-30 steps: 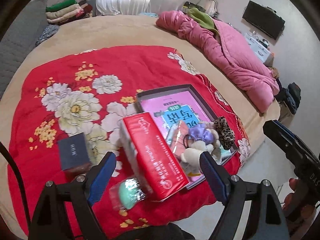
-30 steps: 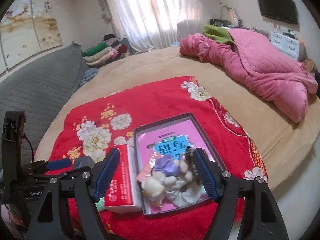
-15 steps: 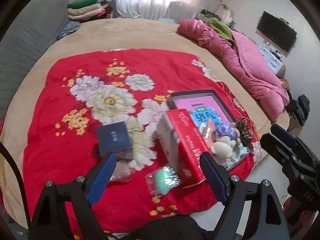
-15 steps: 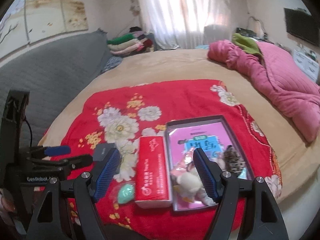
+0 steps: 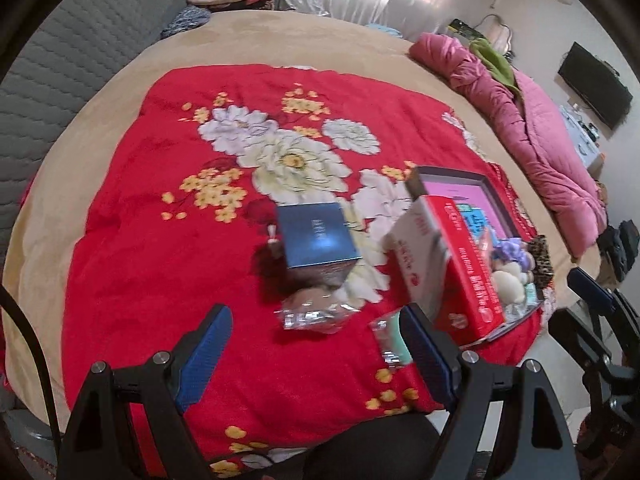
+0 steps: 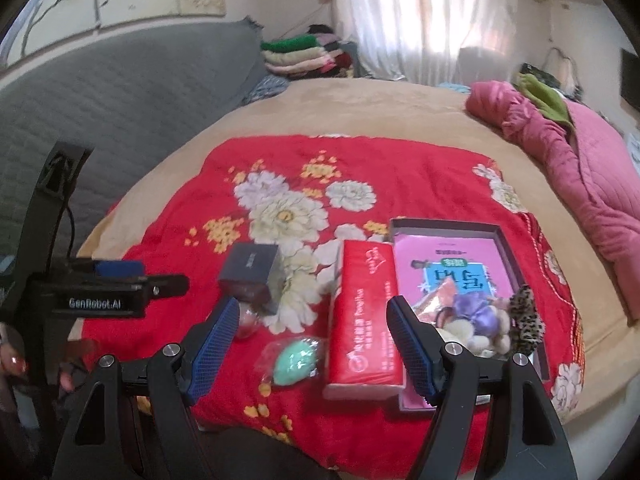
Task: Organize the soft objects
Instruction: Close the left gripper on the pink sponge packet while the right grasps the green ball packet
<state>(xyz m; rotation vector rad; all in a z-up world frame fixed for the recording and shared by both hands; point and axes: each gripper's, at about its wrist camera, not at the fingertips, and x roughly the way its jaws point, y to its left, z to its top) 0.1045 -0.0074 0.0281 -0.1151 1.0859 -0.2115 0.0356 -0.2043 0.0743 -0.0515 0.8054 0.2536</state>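
Spread over the bed, a red blanket (image 6: 400, 168) carries the wrapped green sponge (image 6: 294, 360); light and squashy, it is best pinched mid-body. Both the left gripper (image 5: 316, 348) and the right gripper (image 6: 310, 340) are held open and empty.

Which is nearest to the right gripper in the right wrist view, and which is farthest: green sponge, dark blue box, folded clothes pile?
From the right gripper:
1. Green sponge, wrapped, between the open jaws.
2. Dark blue box, further up the blanket, leftward.
3. Folded clothes pile, far behind the bed.
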